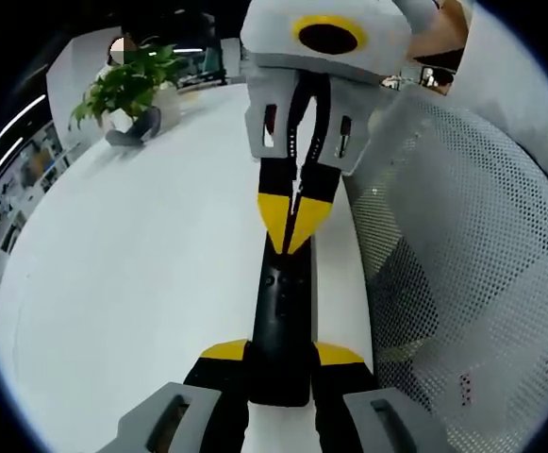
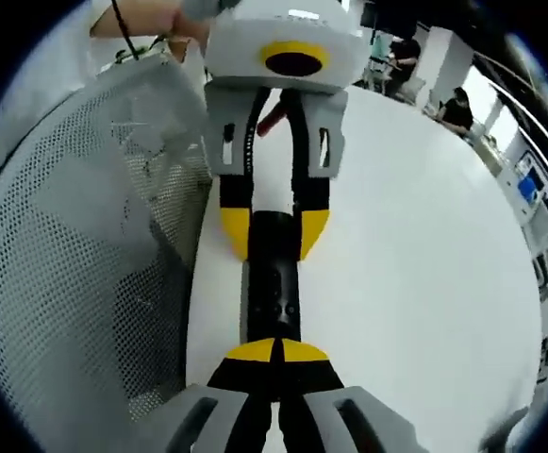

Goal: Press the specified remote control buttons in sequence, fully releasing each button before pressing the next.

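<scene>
The remote [image 1: 279,316] lies on the white table [image 1: 141,274] beside a mesh basket [image 1: 481,255]. The left gripper [image 1: 280,363] clamps its near end; the right gripper [image 2: 276,351], jaws closed together, presses its tips on the remote's far end.

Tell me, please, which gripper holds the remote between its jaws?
The left gripper: its jaws flank the remote; the right gripper is shut, tips atop it.

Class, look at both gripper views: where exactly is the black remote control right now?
The remote control lies on the white table beside the mesh basket, its near end held between the left gripper fingers, with the right gripper closed over its far end.
</scene>
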{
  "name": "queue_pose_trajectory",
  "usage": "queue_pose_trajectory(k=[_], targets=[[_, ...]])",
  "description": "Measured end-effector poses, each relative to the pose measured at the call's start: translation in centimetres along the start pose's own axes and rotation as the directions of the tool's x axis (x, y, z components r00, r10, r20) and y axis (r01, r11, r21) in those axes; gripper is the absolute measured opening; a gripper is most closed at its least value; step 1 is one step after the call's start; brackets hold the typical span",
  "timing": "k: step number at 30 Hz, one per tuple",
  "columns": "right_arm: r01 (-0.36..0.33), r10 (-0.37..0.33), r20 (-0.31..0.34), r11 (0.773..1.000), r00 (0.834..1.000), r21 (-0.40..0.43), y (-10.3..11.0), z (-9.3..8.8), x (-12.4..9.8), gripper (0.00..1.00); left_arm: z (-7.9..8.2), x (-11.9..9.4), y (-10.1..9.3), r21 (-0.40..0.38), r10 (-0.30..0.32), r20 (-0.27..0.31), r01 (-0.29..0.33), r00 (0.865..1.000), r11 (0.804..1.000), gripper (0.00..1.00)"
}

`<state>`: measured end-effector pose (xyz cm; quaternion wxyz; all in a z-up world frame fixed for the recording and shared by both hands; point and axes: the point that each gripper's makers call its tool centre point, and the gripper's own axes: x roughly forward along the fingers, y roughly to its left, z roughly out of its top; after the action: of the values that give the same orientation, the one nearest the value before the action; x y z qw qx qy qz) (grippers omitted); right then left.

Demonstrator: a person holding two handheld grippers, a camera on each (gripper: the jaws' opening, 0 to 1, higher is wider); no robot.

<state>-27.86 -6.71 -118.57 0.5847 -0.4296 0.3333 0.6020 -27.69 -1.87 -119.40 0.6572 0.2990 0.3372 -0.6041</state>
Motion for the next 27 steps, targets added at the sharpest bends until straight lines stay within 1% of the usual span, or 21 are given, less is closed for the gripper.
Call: queue_pose_trajectory(k=[1, 3, 5, 6, 10, 12, 13, 15, 16, 17, 19, 20, 21, 24, 25, 26, 27], targets=[[0.004, -0.003, -0.003, 0.999, 1.0, 0.035, -0.2, 0.3, 0.2, 0.0, 0.0, 0.0, 0.0, 0.0, 0.0, -0.001, 0.0, 1.0, 1.0, 0.24], [0.016, -0.014, -0.02, 0.99, 1.0, 0.137, -0.4, 0.3, 0.2, 0.0, 0.0, 0.0, 0.0, 0.003, -0.001, -0.001, 0.001, 1.0, 1.0, 0.24], [0.026, -0.025, -0.01, 0.99, 1.0, 0.136, -0.5, 0.2, 0.2, 0.0, 0.0, 0.0, 0.0, 0.004, -0.003, 0.0, 0.003, 1.0, 1.0, 0.24], [0.035, -0.036, 0.001, 0.986, 0.999, 0.161, -0.5, 0.2, 0.2, 0.0, 0.0, 0.0, 0.0, 0.004, -0.004, 0.001, 0.004, 1.0, 1.0, 0.24], [0.047, -0.074, 0.099, 0.965, 0.992, 0.258, -0.6, 0.3, 0.0, 0.0, 0.0, 0.0, 0.0, 0.004, -0.003, -0.001, 0.003, 1.0, 1.0, 0.24], [0.038, -0.096, 0.169, 0.946, 0.981, 0.321, -0.6, 0.3, -0.2, 0.0, 0.0, 0.0, 0.0, 0.004, -0.003, 0.0, 0.003, 1.0, 1.0, 0.24], [0.035, -0.099, 0.178, 0.943, 0.979, 0.332, -0.6, 0.3, -0.2, 0.0, 0.0, 0.0, 0.0, 0.005, -0.003, 0.001, 0.003, 1.0, 1.0, 0.24], [0.004, -0.094, 0.208, 0.919, 0.974, 0.395, -0.2, 0.3, -0.4, 0.0, 0.0, 0.0, 0.0, 0.009, -0.004, 0.001, 0.004, 1.0, 1.0, 0.24], [-0.041, -0.069, 0.245, 0.907, 0.967, 0.419, 0.5, 0.9, -0.4, 0.0, 0.0, 0.0, 0.0, 0.008, -0.004, -0.001, 0.004, 1.0, 1.0, 0.24], [-0.057, -0.069, 0.268, 0.899, 0.961, 0.435, 0.7, 1.2, -0.4, 0.0, 0.0, 0.0, 0.0, 0.009, -0.004, -0.002, 0.004, 1.0, 1.0, 0.24], [-0.033, -0.09, 0.266, 0.904, 0.96, 0.427, 0.4, 1.4, -0.5, 0.0, 0.0, 0.0, 0.0, 0.008, -0.004, 0.0, 0.004, 1.0, 1.0, 0.24], [-0.001, -0.112, 0.256, 0.915, 0.96, 0.403, 0.0, 1.6, -0.5, 0.0, 0.0, 0.0, 0.0, 0.006, -0.003, 0.002, 0.003, 1.0, 1.0, 0.24], [0.015, -0.118, 0.243, 0.922, 0.963, 0.387, -0.2, 1.5, -0.5, 0.0, 0.0, 0.0, 0.0, 0.006, -0.003, 0.002, 0.003, 1.0, 1.0, 0.24], [0.013, -0.101, 0.22, 0.93, 0.97, 0.368, -0.4, 1.6, 0.0, 0.0, 0.0, 0.1, 0.0, 0.007, -0.004, 0.002, 0.004, 1.0, 1.0, 0.24], [0.006, -0.08, 0.2, 0.939, 0.977, 0.345, -0.1, 1.4, 0.3, 0.0, 0.0, 0.0, 0.0, 0.007, -0.004, 0.002, 0.004, 1.0, 1.0, 0.24], [0.03, -0.093, 0.183, 0.947, 0.979, 0.32, -0.3, 1.3, 0.2, 0.0, 0.0, 0.1, 0.0, 0.006, -0.003, 0.002, 0.003, 1.0, 1.0, 0.24], [0.026, -0.076, 0.166, 0.958, 0.983, 0.286, -0.1, 1.3, 0.1, 0.0, 0.0, 0.1, 0.0, 0.005, -0.003, 0.002, 0.003, 1.0, 1.0, 0.24]])
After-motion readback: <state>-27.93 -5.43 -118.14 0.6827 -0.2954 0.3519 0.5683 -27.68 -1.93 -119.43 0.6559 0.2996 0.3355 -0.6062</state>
